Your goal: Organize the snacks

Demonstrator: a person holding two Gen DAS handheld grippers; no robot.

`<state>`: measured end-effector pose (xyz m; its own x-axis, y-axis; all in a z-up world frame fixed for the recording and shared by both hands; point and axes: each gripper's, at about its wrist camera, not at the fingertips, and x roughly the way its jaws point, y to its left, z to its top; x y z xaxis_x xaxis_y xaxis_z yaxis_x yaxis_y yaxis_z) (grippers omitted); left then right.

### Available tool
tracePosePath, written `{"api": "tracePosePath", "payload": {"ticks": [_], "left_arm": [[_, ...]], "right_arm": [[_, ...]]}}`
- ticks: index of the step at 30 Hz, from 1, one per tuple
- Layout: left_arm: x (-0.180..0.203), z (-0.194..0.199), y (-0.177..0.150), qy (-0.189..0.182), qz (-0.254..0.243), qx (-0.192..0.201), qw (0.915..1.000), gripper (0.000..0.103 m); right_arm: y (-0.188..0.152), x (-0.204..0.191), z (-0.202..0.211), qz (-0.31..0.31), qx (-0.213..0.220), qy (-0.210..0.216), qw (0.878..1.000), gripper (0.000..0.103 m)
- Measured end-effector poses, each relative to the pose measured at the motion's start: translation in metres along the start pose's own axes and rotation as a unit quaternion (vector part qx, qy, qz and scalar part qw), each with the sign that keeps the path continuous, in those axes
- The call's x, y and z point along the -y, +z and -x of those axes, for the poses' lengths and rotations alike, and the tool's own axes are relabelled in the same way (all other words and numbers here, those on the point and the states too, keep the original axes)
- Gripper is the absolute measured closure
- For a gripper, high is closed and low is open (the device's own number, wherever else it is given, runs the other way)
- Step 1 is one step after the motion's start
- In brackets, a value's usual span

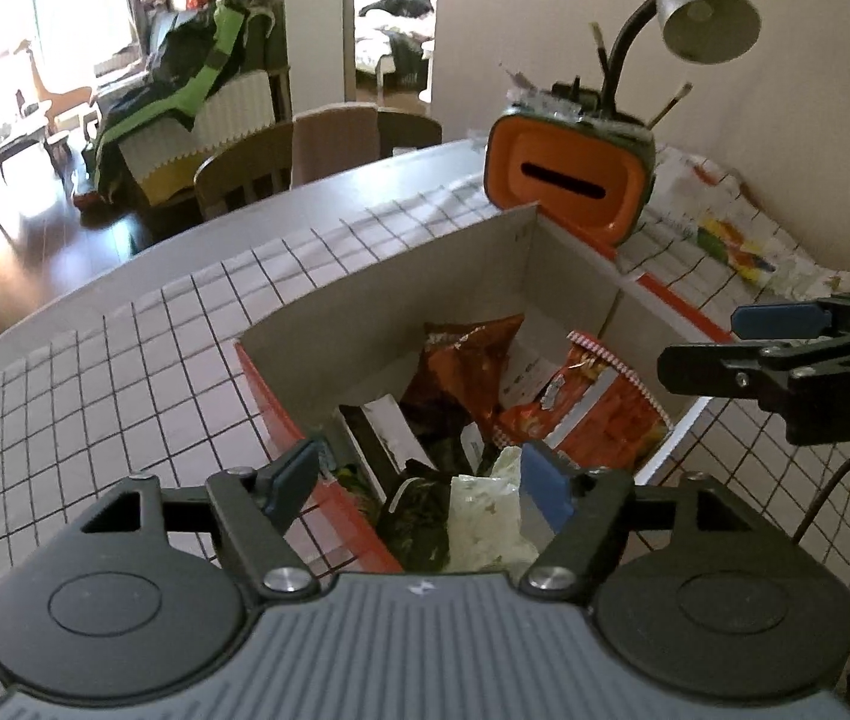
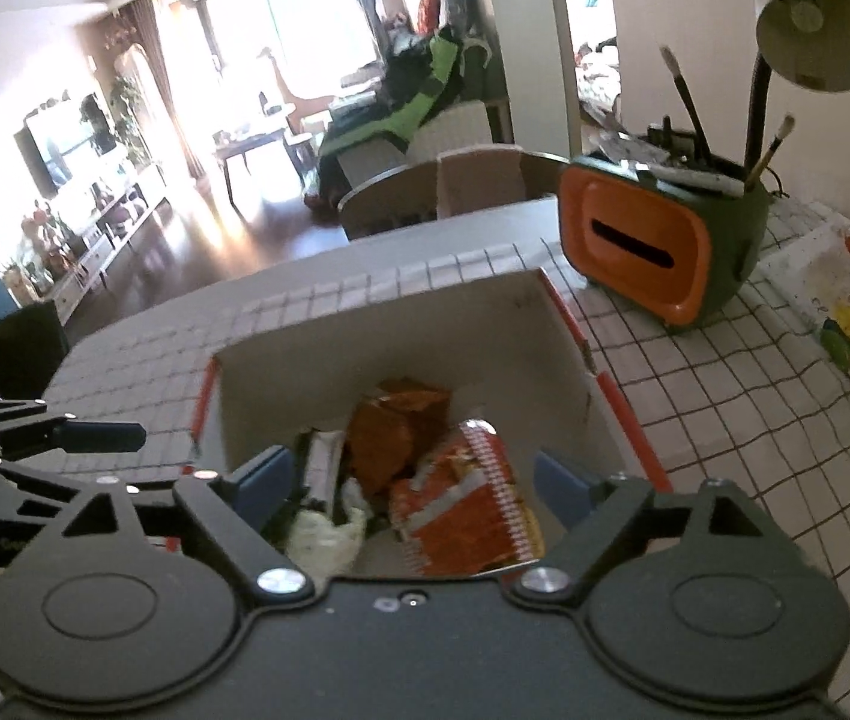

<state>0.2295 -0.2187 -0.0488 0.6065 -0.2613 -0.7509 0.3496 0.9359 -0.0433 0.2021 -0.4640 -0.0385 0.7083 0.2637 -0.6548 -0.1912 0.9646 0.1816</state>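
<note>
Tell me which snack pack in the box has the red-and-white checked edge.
The orange pack lying on the right side of the box. The darker orange bag behind it and the pale bag lack that checked border.

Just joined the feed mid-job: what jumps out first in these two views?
An open cardboard box in the middle of the checked tablecloth, with snack bags piled inside. Both the left gripper and right gripper hang open above it, holding nothing. Behind the box stands an orange-faced holder with brushes, under a desk lamp.
</note>
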Motion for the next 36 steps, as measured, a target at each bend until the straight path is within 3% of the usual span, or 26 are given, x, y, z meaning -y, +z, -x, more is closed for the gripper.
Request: {"api": "tracePosePath", "payload": {"ticks": [6, 15, 20, 36], "left_arm": [[-0.004, 0.032, -0.009, -0.001, -0.006, 0.030, 0.9995, 0.023], [-0.009, 0.072, -0.028, -0.002, 0.005, 0.065, 0.9979, 0.015], [-0.012, 0.094, -0.040, -0.009, 0.018, 0.084, 0.9962, 0.002], [-0.007, 0.119, -0.058, -0.002, 0.046, 0.087, 0.9951, 0.001]], "right_arm": [[-0.006, -0.026, 0.024, 0.015, 0.029, 0.005, 0.999, 0.000], [-0.019, -0.055, 0.056, 0.019, 0.062, 0.005, 0.998, 0.000], [-0.030, -0.064, 0.071, 0.003, 0.069, 0.004, 0.998, 0.000], [-0.059, -0.090, 0.106, -0.008, 0.111, -0.045, 0.993, 0.000]]}}
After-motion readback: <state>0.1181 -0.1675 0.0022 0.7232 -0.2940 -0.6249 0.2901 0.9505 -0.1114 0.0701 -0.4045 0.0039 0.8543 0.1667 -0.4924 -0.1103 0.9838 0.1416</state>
